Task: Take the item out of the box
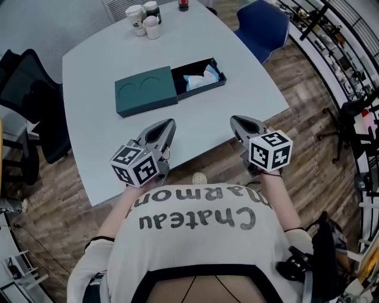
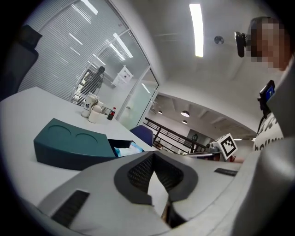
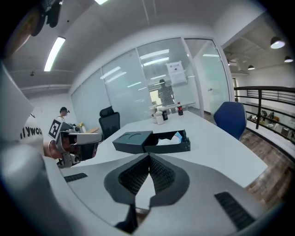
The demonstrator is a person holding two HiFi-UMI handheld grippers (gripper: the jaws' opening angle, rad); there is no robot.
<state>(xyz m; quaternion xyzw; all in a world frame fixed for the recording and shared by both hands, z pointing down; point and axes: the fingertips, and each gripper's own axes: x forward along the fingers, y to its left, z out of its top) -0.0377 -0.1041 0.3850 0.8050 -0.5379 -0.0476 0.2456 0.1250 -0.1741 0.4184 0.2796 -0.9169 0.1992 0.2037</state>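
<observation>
A dark teal box (image 1: pixel 145 90) lies in the middle of the white table (image 1: pixel 95 154), its black drawer (image 1: pixel 201 76) slid out to the right. A white and light-blue item (image 1: pixel 200 79) lies in the drawer. Both grippers hover over the near table edge, apart from the box. My left gripper (image 1: pixel 169 123) is shut and empty, and so is my right gripper (image 1: pixel 233 120). The left gripper view shows the box (image 2: pixel 69 145) and the item (image 2: pixel 125 149) beyond the closed jaws. In the right gripper view the box (image 3: pixel 133 140) and item (image 3: pixel 171 137) lie ahead, with the left gripper (image 3: pixel 73 144) at left.
Paper cups (image 1: pixel 142 18) and a small bottle (image 1: pixel 183 5) stand at the table's far end. A blue chair (image 1: pixel 263 23) sits at the far right corner and a black office chair (image 1: pixel 26 83) at the left. Wooden floor lies beyond the table's right edge.
</observation>
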